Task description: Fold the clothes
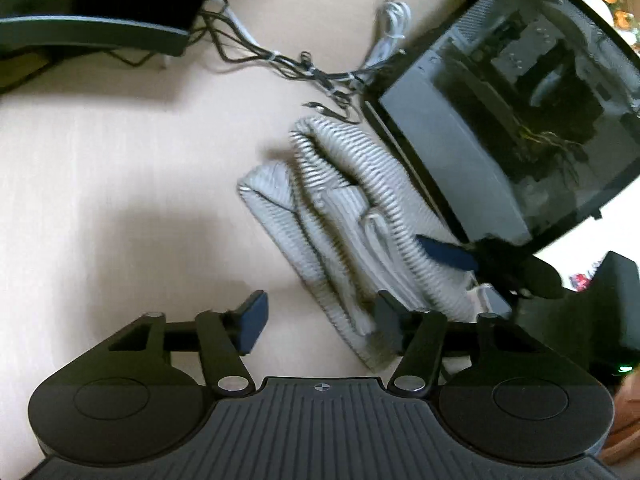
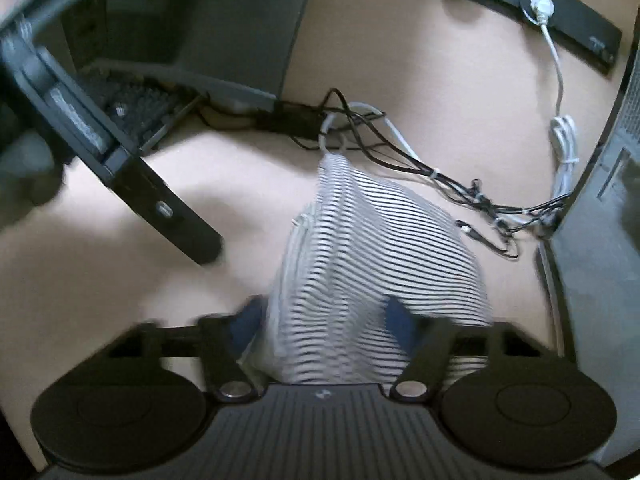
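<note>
Near, bottom centre of right wrist view: right gripper (image 2: 324,330) clamped on striped garment (image 2: 360,256) — soft, light, floppy knit, likely to sag; best taken at a hem or corner. Left gripper (image 1: 320,324) spread apart, empty, one finger just beside the garment's edge at centre. Beyond: pale wooden desk (image 1: 120,168), cable bundle (image 1: 280,60) — PC case (image 1: 520,100) upper right, monitor (image 1: 92,0) upper left.
</note>
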A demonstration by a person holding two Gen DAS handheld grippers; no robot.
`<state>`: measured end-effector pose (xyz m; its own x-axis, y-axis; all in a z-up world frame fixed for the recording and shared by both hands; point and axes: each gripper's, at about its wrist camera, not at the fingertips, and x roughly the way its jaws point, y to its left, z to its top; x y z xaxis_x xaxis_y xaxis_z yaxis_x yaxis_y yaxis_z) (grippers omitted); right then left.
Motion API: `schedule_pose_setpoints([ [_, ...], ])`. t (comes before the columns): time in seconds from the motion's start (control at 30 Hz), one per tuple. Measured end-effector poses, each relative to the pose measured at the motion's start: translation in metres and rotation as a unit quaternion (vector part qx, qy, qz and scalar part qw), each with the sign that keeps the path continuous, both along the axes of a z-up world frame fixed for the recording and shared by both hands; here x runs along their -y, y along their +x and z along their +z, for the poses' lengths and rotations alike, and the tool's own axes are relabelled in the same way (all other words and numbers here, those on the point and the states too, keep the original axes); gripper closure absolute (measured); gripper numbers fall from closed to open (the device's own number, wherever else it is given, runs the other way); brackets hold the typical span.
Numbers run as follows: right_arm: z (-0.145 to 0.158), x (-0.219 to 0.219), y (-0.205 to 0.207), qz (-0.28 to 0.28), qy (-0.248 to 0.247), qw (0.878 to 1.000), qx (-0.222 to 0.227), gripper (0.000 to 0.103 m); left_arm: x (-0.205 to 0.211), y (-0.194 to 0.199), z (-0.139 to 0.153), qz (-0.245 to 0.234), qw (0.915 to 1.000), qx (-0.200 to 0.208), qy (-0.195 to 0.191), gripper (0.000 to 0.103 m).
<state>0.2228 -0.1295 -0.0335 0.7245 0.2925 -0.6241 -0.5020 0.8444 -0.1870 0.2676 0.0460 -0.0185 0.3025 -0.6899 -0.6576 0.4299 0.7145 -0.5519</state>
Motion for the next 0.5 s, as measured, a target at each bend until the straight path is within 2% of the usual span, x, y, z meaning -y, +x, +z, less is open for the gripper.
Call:
schedule_pose_setpoints([
  [0.03,0.009,0.008,0.003,-0.009,0.024,1.000,-0.006,0.071,0.003,-0.002,0.001,-0.011,0.9999,0.005,-0.004,0.046],
  [0.07,0.019,0.016,0.007,-0.022,0.049,0.999,-0.010,0.076,0.006,-0.005,0.002,-0.023,0.9997,0.010,-0.007,0.046],
  [0.17,0.046,0.025,0.016,-0.036,0.095,0.995,-0.002,0.077,0.025,-0.012,0.002,-0.065,0.9975,0.021,-0.016,0.046],
  [0.27,0.051,0.018,0.026,-0.025,0.116,0.993,-0.021,0.077,0.052,-0.018,-0.007,-0.110,0.9933,0.035,-0.009,0.046],
  [0.4,0.011,-0.005,0.028,0.015,0.060,0.995,-0.078,0.075,0.074,-0.035,-0.016,-0.156,0.9856,0.050,0.042,0.045],
  [0.5,0.004,-0.014,0.013,0.031,0.030,0.998,-0.055,0.071,0.068,-0.049,-0.016,-0.178,0.9796,0.064,0.067,0.039],
])
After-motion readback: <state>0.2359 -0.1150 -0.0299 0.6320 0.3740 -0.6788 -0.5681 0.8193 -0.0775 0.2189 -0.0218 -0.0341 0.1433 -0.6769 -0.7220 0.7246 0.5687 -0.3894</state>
